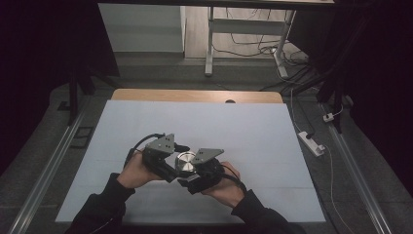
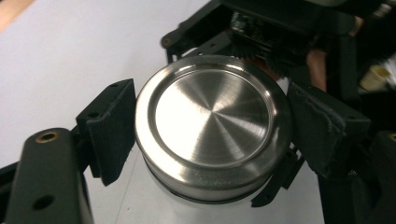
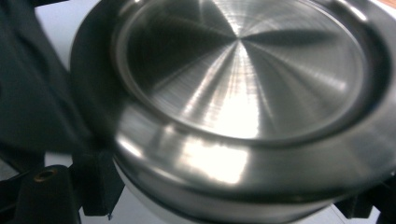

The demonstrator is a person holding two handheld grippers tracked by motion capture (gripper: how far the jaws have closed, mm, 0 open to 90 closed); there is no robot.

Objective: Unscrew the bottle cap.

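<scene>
A round container with a brushed steel lid (image 1: 185, 161) and a white body stands on the white table cover (image 1: 253, 126), near the front. My left gripper (image 1: 176, 162) comes in from the left; in the left gripper view its two pads press the lid's rim (image 2: 212, 126) on both sides. My right gripper (image 1: 194, 171) comes in from the right and lower. Its fingers (image 2: 275, 183) reach under the lid, against the white body. In the right gripper view the lid (image 3: 243, 84) is very close, with one pad (image 3: 95, 186) beside the body.
The cover's far edge leaves a strip of wooden tabletop (image 1: 195, 95) bare. A white power strip (image 1: 311, 143) and cables lie on the floor at the right. Metal rails (image 1: 48, 170) run along both sides of the table.
</scene>
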